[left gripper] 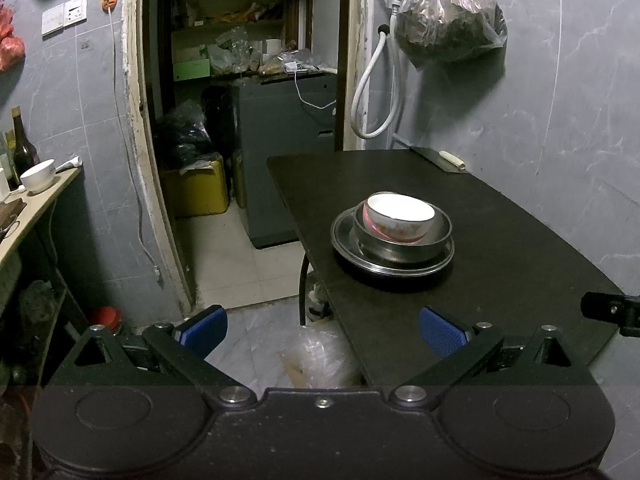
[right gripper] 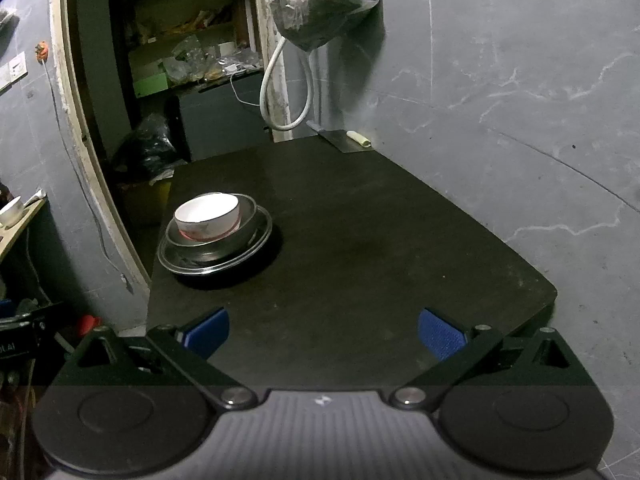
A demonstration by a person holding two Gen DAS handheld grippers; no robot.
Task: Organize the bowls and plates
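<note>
Starting at the left, the left tongs (left gripper: 322,330) are hanging spread wide with nothing between their blue pads, hovering partly off the near left corner of the black table (left gripper: 520,240). Ahead of them and a little to the right, the stack is sitting well apart from the fingertips: a white ceramic bowl (left gripper: 400,210) with a red pattern is nesting in a steel bowl (left gripper: 402,240), which is resting on a steel plate (left gripper: 344,236).

Further right, the right tongs (right gripper: 323,330) are also gaping and holding nothing, poised over the table's near edge. From here the ceramic bowl (right gripper: 208,212), steel bowl (right gripper: 250,224) and steel plate (right gripper: 216,264) are lying ahead and clearly to the left.

The stack being round, no long axis matters. Judging by both views, it is sitting nearer the left tongs' line, so that hand seems better placed to reach it.
</note>
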